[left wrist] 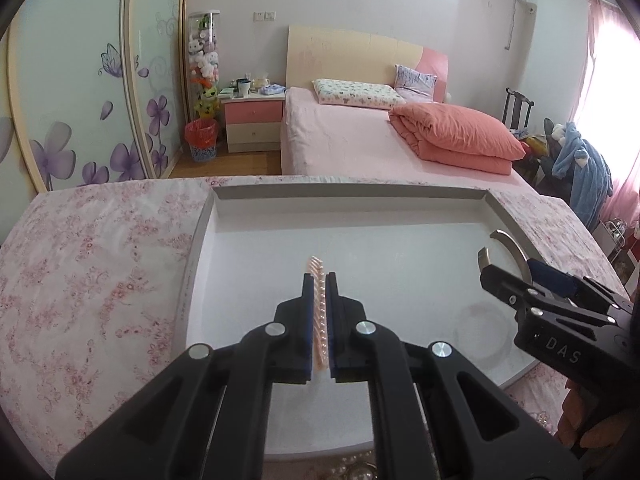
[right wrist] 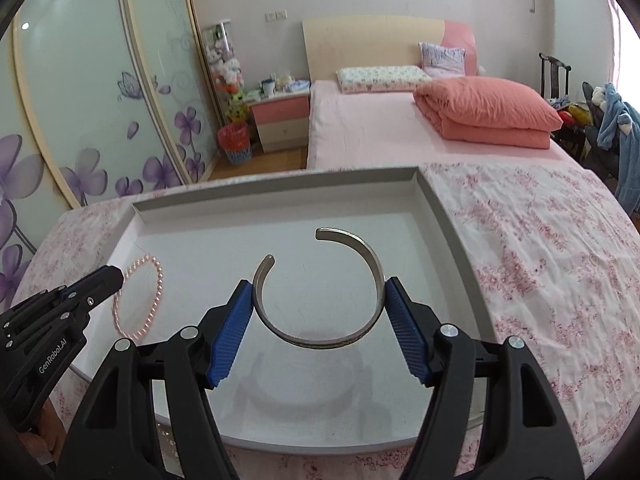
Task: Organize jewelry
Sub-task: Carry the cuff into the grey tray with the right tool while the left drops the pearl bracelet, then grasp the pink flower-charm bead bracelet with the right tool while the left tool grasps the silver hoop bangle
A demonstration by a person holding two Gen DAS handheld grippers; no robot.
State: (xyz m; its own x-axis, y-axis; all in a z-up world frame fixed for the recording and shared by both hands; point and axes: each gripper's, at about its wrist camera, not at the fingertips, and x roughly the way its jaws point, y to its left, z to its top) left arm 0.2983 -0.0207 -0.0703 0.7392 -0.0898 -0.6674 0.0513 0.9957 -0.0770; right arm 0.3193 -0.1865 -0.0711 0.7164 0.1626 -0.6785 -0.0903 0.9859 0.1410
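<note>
A shallow white tray (left wrist: 256, 216) lies on the floral cloth; it also shows in the right wrist view (right wrist: 436, 200). My left gripper (left wrist: 320, 280) is shut on a pink pearl bracelet (left wrist: 320, 312) and holds it on edge over the tray's middle. In the right wrist view the bracelet (right wrist: 158, 284) hangs as a loop from the left gripper (right wrist: 114, 276). My right gripper (right wrist: 320, 292) is shut on a silver open cuff bangle (right wrist: 320, 338), gripped by its two sides above the tray, its gap facing away. The bangle also shows in the left wrist view (left wrist: 516, 252), held by the right gripper (left wrist: 504, 276).
The table wears a pink floral cloth (right wrist: 540, 264). Loose white pearls (left wrist: 352, 468) lie at the tray's near edge. Behind the table are a pink bed (left wrist: 360, 140), a nightstand (left wrist: 252, 120), a red bin (left wrist: 202, 138) and sliding wardrobe doors (left wrist: 80, 80).
</note>
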